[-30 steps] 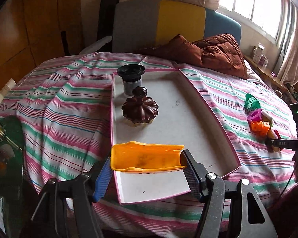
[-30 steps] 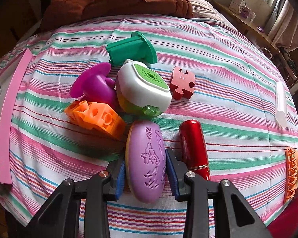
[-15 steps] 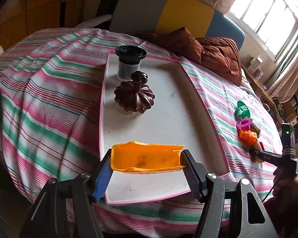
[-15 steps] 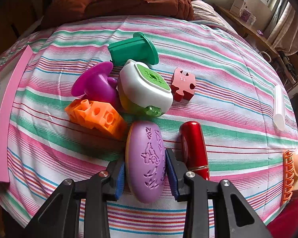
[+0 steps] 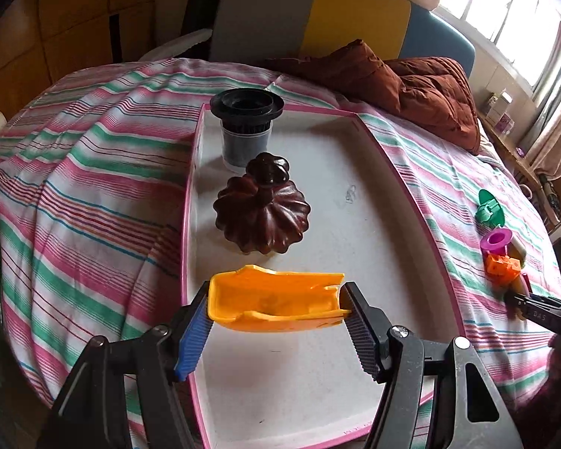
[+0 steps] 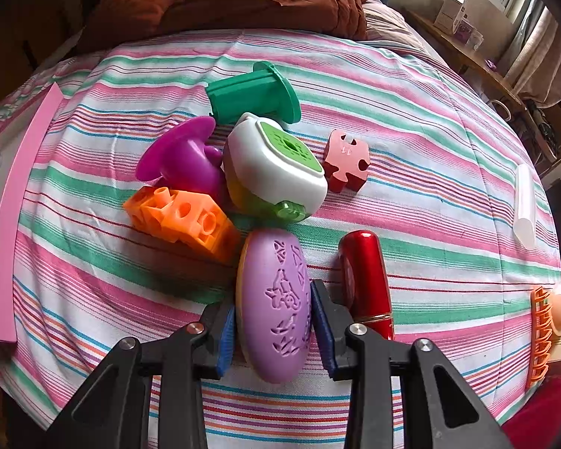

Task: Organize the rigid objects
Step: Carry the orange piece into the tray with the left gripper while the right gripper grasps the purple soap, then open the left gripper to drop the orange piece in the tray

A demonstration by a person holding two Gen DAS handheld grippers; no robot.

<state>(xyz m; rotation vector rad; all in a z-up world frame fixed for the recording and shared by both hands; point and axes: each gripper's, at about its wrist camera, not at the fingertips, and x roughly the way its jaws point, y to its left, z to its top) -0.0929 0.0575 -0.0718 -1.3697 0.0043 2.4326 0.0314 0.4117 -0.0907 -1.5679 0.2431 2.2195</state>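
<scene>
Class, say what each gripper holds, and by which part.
Left gripper: orange scoop, by its two ends. Right gripper: purple oval case, by its long sides.

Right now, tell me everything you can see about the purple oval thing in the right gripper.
The purple oval plastic case is smooth and matte, with bird-like shapes cut into its lilac face and a yellowish lower half at its edge. It lies lengthwise on the striped cloth, clamped at its sides by the right gripper, its far end meeting the orange block.
</scene>
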